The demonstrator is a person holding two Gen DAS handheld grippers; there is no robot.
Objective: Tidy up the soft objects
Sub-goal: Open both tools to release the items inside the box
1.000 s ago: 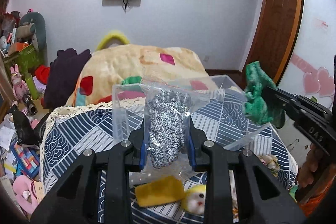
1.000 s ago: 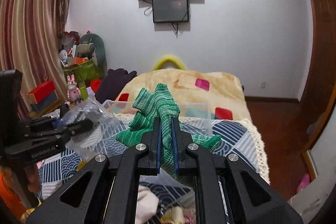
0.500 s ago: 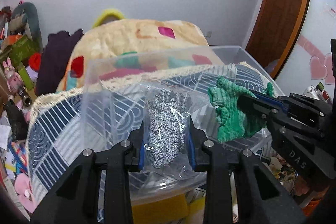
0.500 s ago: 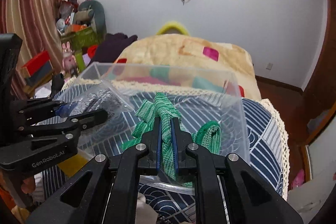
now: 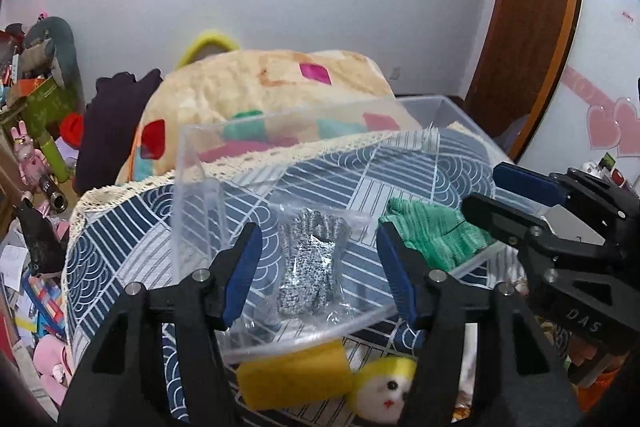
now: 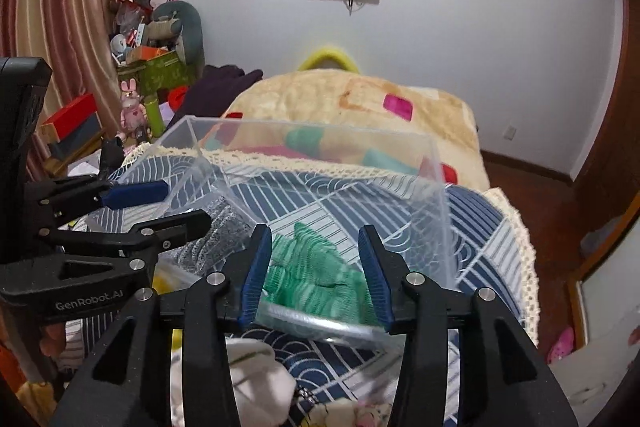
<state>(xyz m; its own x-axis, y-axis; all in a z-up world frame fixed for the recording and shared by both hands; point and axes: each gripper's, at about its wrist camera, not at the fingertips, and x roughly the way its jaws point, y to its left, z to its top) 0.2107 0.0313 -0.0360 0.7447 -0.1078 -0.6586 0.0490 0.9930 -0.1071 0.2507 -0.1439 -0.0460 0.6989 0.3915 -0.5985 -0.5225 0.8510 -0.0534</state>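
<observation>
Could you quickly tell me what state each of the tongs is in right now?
Left tongs: open, holding nothing; the bagged grey glove lies in the clear bin.
Right tongs: open, holding nothing; the green glove lies in the bin.

Clear plastic bin (image 5: 188,163), used as the landmark. Inside it: a speckled grey-and-white knit glove (image 5: 310,263) in a transparent bag, and to that glove's right a green knit glove (image 6: 316,275) with paler green banding. Under the bin: a tablecloth (image 5: 120,255) in navy and white, wave and stripe patches, cream lace edge. In front of the bin: a yellow sponge (image 5: 292,379). Behind the bin: a beige blanket (image 6: 360,99) with pink, red and teal squares.
</observation>
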